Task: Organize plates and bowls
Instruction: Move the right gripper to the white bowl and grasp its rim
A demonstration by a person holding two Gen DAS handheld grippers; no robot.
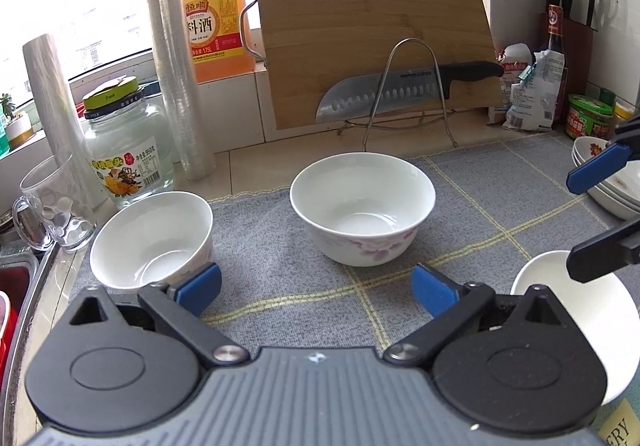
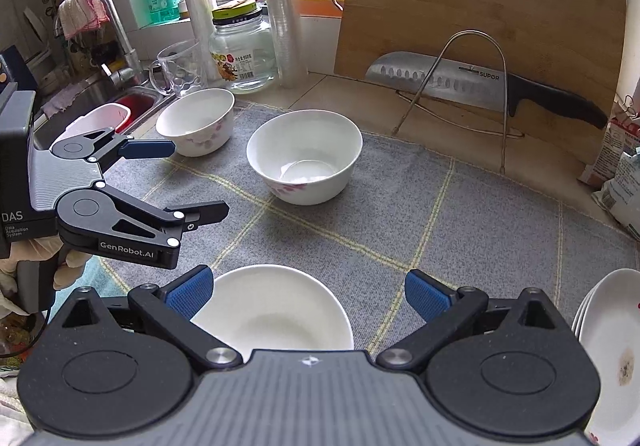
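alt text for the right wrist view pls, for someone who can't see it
The open right gripper hovers over a plain white bowl on a grey checked mat, holding nothing. Two flowered bowls sit further back, the open left gripper is at left, and stacked plates at right.

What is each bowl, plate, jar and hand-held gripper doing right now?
Left hand-held gripper: open, holding nothing.
Right hand-held gripper: open, holding nothing.
Middle bowl: upright, empty.
Bowl near the sink: upright, empty.
Near plate: lying flat, empty.
Plate stack: stacked, top one stained.
Jar: lid on.
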